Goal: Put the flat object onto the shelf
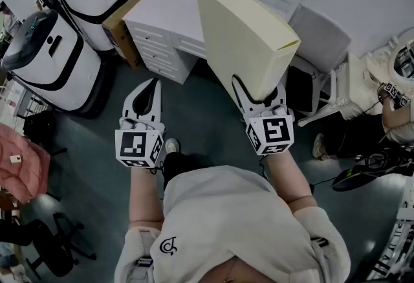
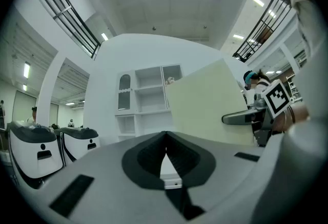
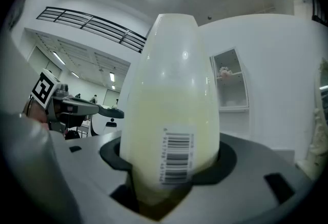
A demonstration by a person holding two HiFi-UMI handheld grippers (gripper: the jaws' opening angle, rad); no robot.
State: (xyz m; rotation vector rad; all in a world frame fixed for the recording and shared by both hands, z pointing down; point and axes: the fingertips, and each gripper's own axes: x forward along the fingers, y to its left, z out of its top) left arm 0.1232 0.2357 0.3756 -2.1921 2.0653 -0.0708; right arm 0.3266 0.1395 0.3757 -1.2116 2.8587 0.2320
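Over a dark grey floor (image 1: 207, 113), a person seen from above holds 2 grippers out in front of the body. On the person's right, the right gripper (image 1: 261, 97) pinches the lower edge of a pale yellow flat object (image 1: 242, 35), a broad thin slab. It stands up from the jaws in the air, leaning away from the person. The right gripper view shows a barcode label (image 3: 177, 159) on the narrow edge, just above the jaws that press on both faces. On the person's left, the left gripper (image 1: 150, 90) carries nothing; its jaws are pressed together at the tips. A white shelf unit (image 2: 148, 100) with open compartments stands beyond the flat object, apart from it. Below it sits a white drawer cabinet (image 1: 162, 22). Farther left stand 2 white-and-black machines (image 1: 52, 61).
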